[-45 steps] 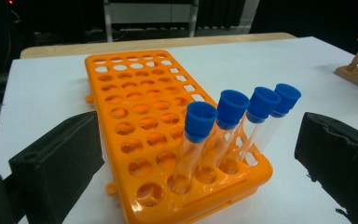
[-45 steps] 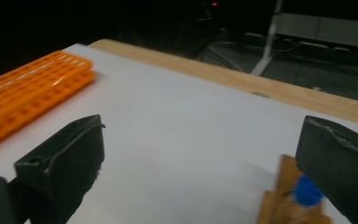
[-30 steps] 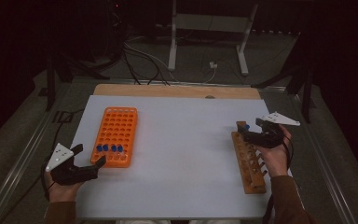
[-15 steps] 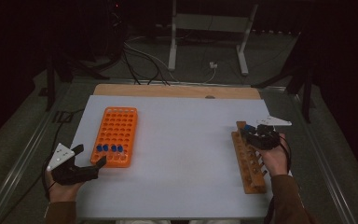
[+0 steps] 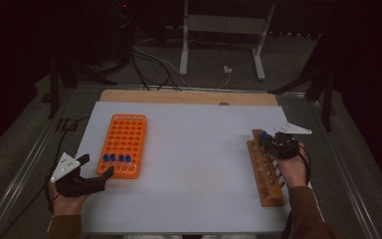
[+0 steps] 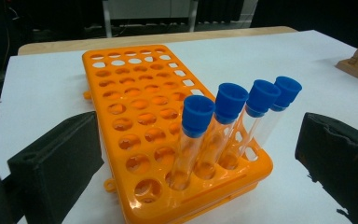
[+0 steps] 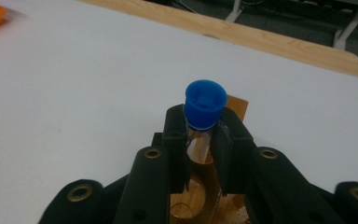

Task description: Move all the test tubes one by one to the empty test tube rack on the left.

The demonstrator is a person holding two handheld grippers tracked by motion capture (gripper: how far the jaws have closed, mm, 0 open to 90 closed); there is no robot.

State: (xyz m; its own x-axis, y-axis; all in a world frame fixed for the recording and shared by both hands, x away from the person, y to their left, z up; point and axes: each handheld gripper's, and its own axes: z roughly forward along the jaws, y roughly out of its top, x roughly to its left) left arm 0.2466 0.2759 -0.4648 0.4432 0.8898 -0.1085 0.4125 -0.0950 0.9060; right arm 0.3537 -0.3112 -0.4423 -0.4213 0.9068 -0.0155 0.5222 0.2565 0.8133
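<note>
The right gripper (image 7: 199,140) had clamped a clear blue-capped test tube (image 7: 204,114) just under its cap — at the far end of the long wooden rack (image 5: 264,172), probably to lift it. Well left of that rack, the left gripper (image 5: 92,167) waited with jaws wide beside the orange plastic tube tray (image 6: 140,102) — four capped tubes (image 6: 223,126) standing in it.

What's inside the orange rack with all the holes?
Four clear tubes with blue caps stand in a row near one end of the orange rack. The other holes look empty. The tubes' bottoms are hidden inside the rack.

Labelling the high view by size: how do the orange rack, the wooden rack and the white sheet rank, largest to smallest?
1. White sheet
2. Orange rack and wooden rack: look similar; the orange is wider, the wooden longer, so unranked.
</note>
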